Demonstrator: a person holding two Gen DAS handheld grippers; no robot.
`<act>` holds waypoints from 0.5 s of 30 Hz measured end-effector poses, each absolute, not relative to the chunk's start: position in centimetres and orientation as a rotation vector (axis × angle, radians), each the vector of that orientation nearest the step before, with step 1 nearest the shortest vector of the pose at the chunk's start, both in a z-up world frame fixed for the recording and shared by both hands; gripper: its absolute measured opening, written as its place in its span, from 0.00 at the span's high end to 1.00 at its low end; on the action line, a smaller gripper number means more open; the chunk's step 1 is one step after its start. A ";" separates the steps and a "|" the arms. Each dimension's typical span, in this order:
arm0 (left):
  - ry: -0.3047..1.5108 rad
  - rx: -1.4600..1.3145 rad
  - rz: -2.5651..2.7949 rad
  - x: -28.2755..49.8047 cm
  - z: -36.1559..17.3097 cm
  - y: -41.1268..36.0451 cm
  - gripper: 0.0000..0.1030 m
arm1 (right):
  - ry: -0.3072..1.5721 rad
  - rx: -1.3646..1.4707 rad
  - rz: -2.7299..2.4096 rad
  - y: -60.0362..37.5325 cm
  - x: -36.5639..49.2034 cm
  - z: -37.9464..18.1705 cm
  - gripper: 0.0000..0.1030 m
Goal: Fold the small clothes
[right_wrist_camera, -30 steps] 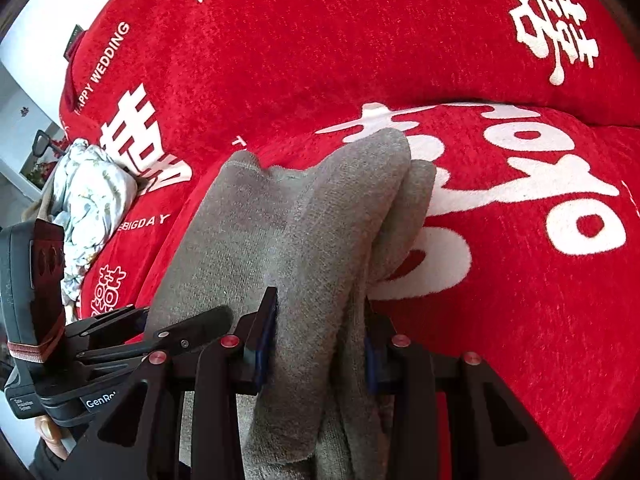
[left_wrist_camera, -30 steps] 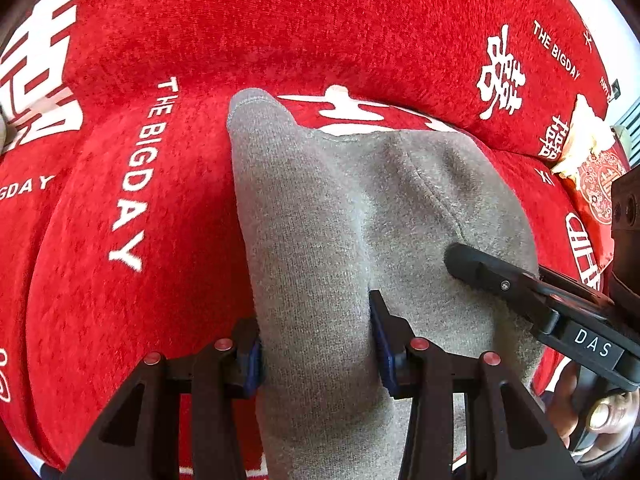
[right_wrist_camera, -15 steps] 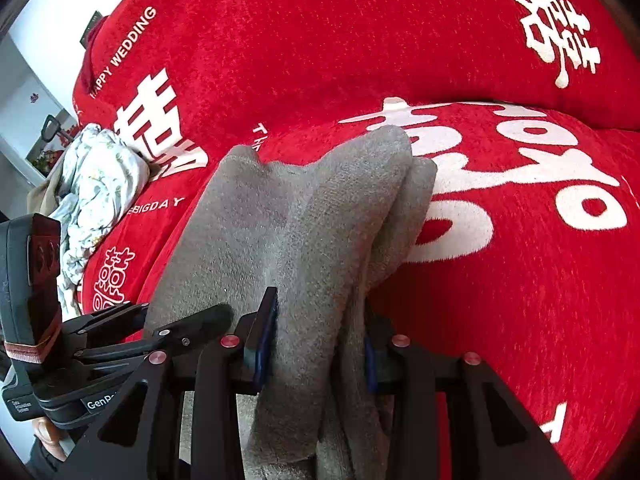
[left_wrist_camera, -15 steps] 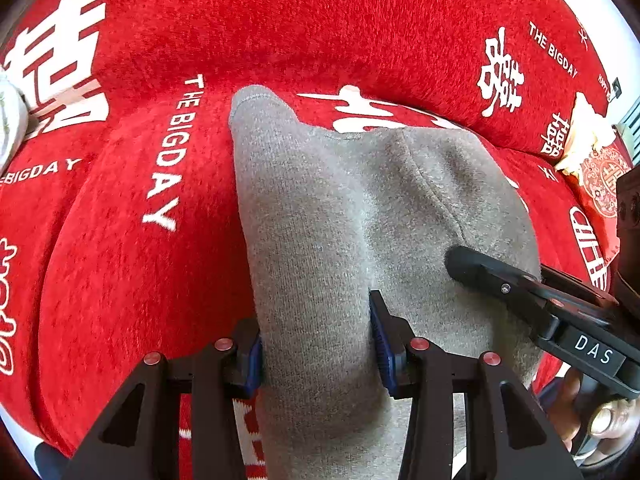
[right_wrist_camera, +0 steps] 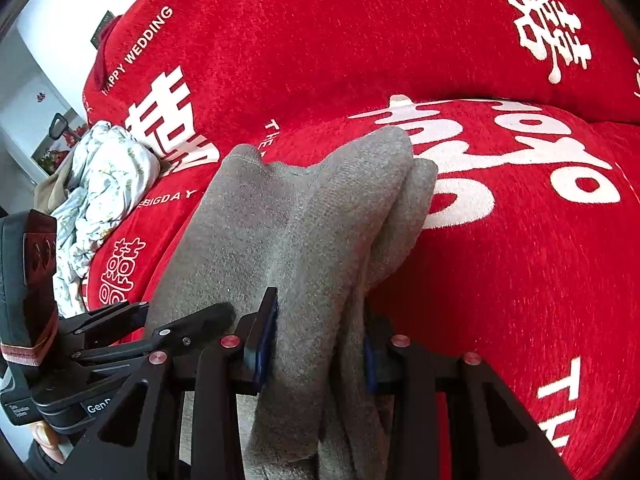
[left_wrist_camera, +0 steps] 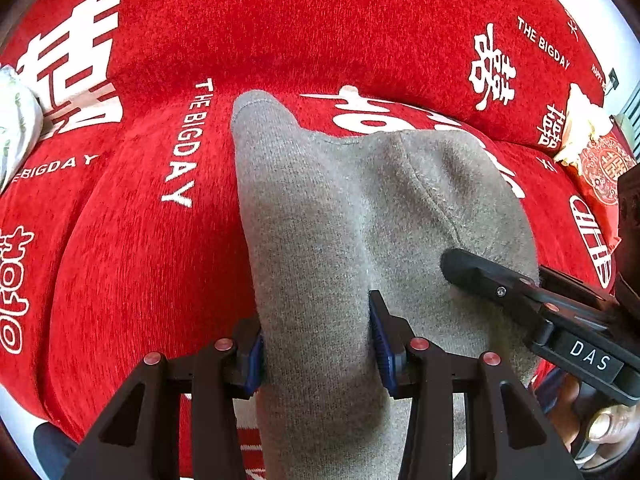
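A small grey knit garment (left_wrist_camera: pixel 340 208) is held up over a red blanket. My left gripper (left_wrist_camera: pixel 316 344) is shut on a bunched fold of it at its left part. My right gripper (right_wrist_camera: pixel 320 352) is shut on another doubled fold of the grey garment (right_wrist_camera: pixel 320 224) at its right part. Each gripper shows in the other's view: the right gripper (left_wrist_camera: pixel 520 296) at the right edge, the left gripper (right_wrist_camera: pixel 120 332) at the lower left. The garment's far ends hang forward toward the blanket.
The red blanket (left_wrist_camera: pixel 120 240) with white lettering covers a soft surface, also seen in the right wrist view (right_wrist_camera: pixel 520 280). A crumpled white floral cloth (right_wrist_camera: pixel 100 184) lies at the left. A pale cloth and a red round-patterned item (left_wrist_camera: pixel 600 160) sit at the far right.
Both grippers, still holding the grey garment, have shifted a little over the blanket; the lettering has slid right and down in the views. The grip has not changed.
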State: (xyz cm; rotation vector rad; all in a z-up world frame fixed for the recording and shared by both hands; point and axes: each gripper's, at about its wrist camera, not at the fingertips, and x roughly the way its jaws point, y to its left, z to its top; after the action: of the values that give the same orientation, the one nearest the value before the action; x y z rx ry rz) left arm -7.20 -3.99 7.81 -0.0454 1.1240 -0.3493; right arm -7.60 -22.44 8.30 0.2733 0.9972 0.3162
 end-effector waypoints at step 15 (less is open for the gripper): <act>1.101 -0.047 -0.362 -9.2 7.2 -3.2 0.56 | 0.960 0.247 0.337 -21.9 -9.6 8.3 0.63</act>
State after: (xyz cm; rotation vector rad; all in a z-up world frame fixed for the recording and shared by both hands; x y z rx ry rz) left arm -9.21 -3.17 7.21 -0.0472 1.1008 -0.3624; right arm -9.60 -21.94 8.25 0.2467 0.9595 0.3368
